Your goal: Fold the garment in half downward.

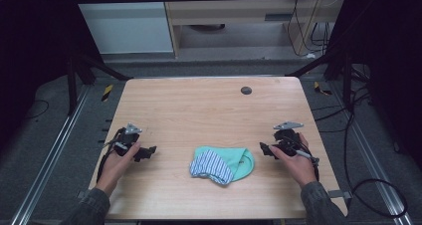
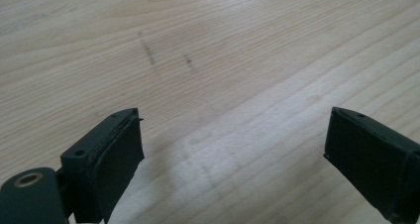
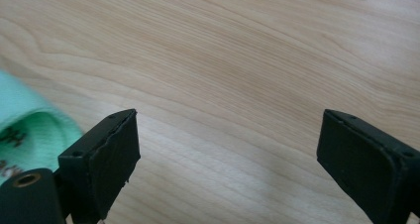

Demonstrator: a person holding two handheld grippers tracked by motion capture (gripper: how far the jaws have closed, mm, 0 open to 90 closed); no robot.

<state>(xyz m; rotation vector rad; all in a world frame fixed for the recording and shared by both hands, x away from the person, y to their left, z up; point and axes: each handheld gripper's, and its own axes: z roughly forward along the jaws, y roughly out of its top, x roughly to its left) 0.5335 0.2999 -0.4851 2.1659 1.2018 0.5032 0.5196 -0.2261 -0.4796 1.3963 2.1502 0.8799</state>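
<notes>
Light wooden table (image 1: 199,105) carries a crumpled mint-green cloth with a blue-and-white striped part (image 1: 221,164) near its front edge, between both tools. Left gripper (image 1: 147,152) and right gripper (image 1: 263,149) rest beside it, not touching, each with jaws wide apart and empty.

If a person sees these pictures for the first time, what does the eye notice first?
First the small mint-green garment with a blue-and-white striped part, lying crumpled near the front of the wooden table. Then the two black grippers beside it: the left gripper and the right gripper, both open and apart from the cloth.
</notes>
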